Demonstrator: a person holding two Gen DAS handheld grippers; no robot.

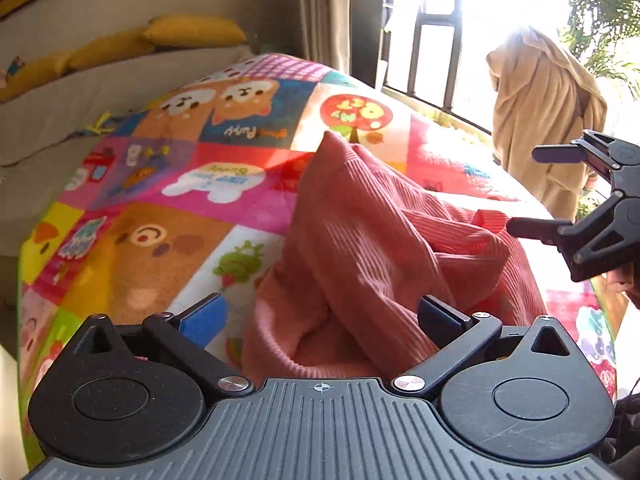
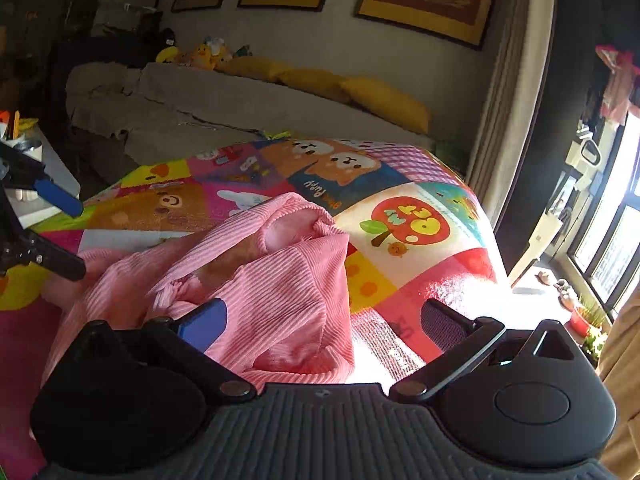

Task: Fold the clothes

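Writing "Good Puppy" [image 2: 323, 196] shows beyond my left tongs [image 1: 320, 320] and right tongs [image 2: 320, 320], both wide over pink ribbed garment [image 1: 380, 232].

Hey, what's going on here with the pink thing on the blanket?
A person holding a gripper in each hand is starting to fold a crumpled pink ribbed sweater lying on a cartoon patchwork blanket. The left gripper and right gripper are both open, poised at the sweater, neither gripping it yet.
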